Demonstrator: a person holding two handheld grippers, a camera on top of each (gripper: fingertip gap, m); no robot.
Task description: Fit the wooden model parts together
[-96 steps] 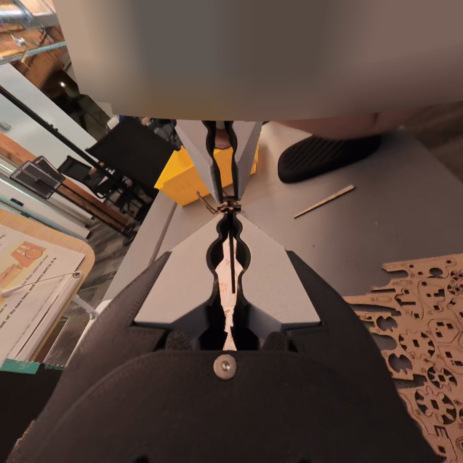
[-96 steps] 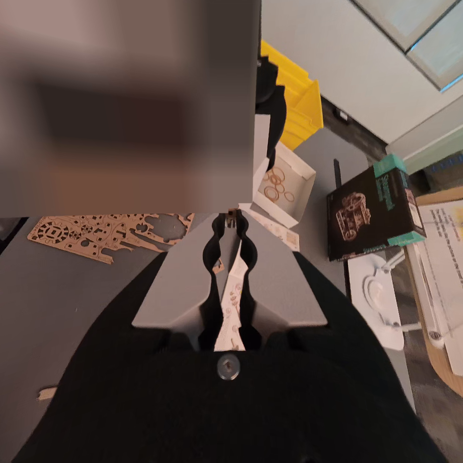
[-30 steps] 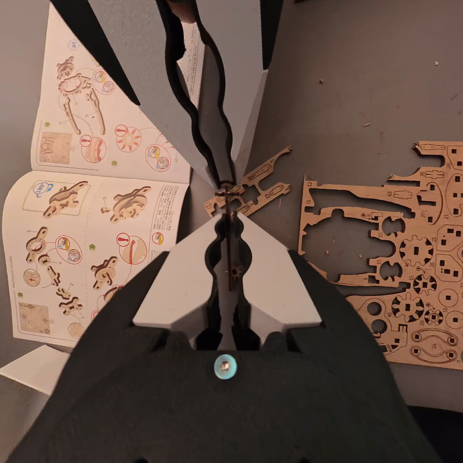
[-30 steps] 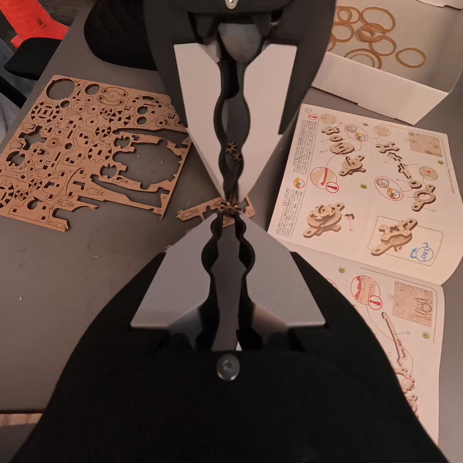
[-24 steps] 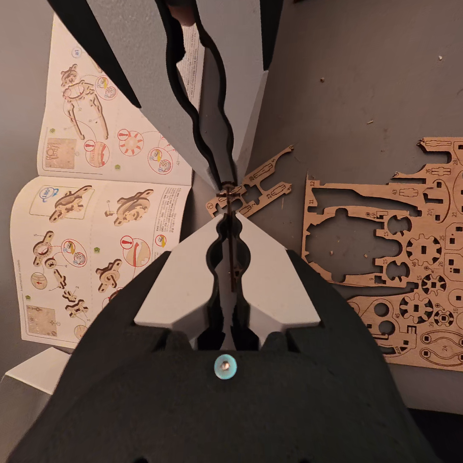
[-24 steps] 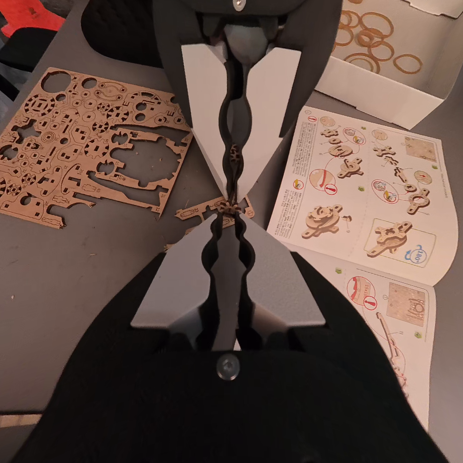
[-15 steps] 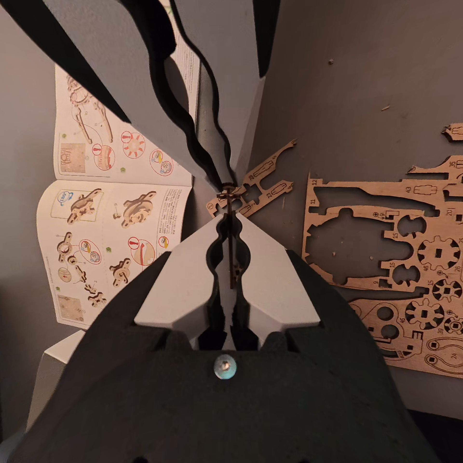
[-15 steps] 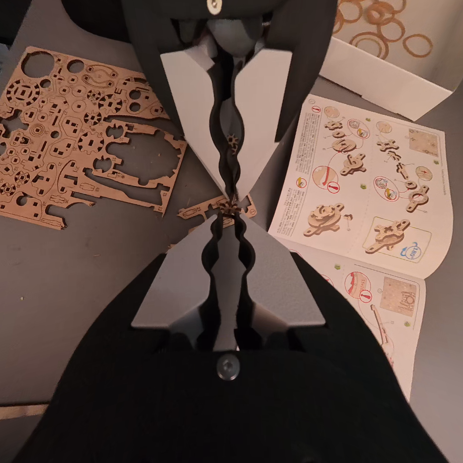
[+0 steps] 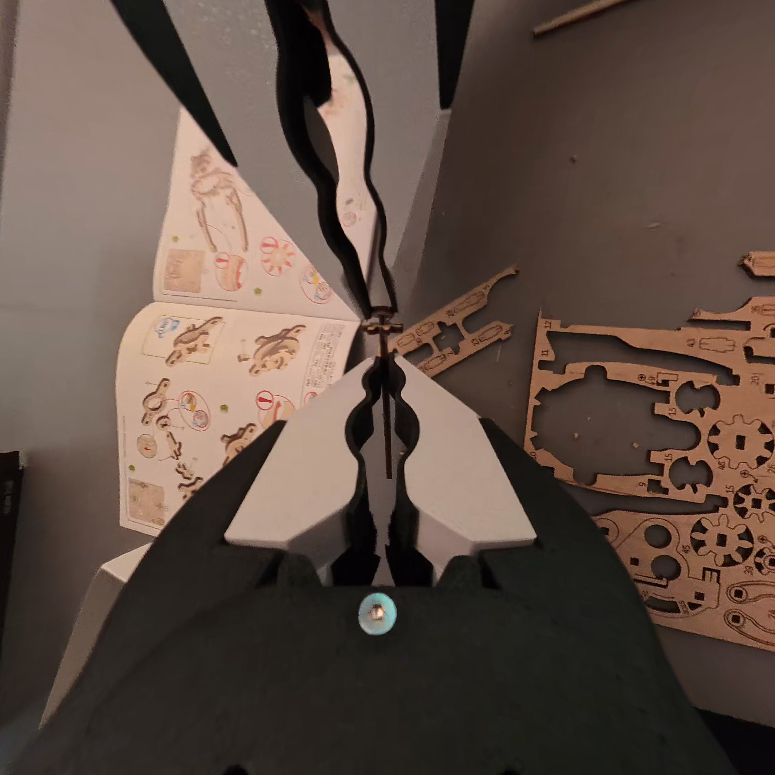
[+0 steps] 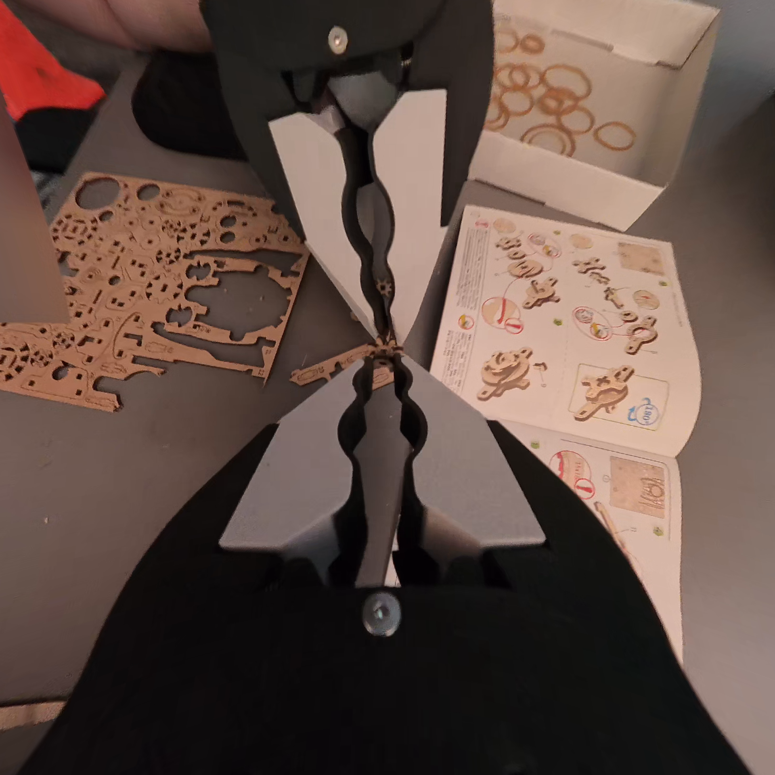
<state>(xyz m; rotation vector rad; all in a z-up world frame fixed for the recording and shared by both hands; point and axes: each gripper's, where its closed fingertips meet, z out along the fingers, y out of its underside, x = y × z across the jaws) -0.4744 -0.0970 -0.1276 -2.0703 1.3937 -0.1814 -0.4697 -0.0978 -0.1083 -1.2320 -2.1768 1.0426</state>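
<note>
Across the grey table (image 10: 126, 482) the kit lies spread under two grippers meeting tip to tip. Largest is the punched plywood sheet (image 9: 654, 419), at the right of the left wrist view, many of its shapes already out. An open instruction booklet (image 10: 557, 335) lies flat opposite it, presumably kept in sight for reference, and a white carton (image 10: 587, 176) of rubber bands (image 10: 557, 100) sits beyond it, handy but out of the working space. A small offcut of sheet (image 9: 457, 327) rests on the table directly under the meeting point.

Above it, the left gripper (image 9: 380, 358) has its jaws pressed together on a thin wooden axle (image 9: 388, 419), which runs back between them and pokes out at the tip; gripping it along its length likely keeps so slender a stick from bending. A tiny gear (image 10: 385, 287) already sits farther back on this stick. The right gripper (image 10: 379, 360) is pinched at its very tip on a small gear piece (image 10: 386, 349), held square to the axle so the hole can slide over the end. The two parts touch at the tips, well above the table; how far the gear is seated is too small to tell.
</note>
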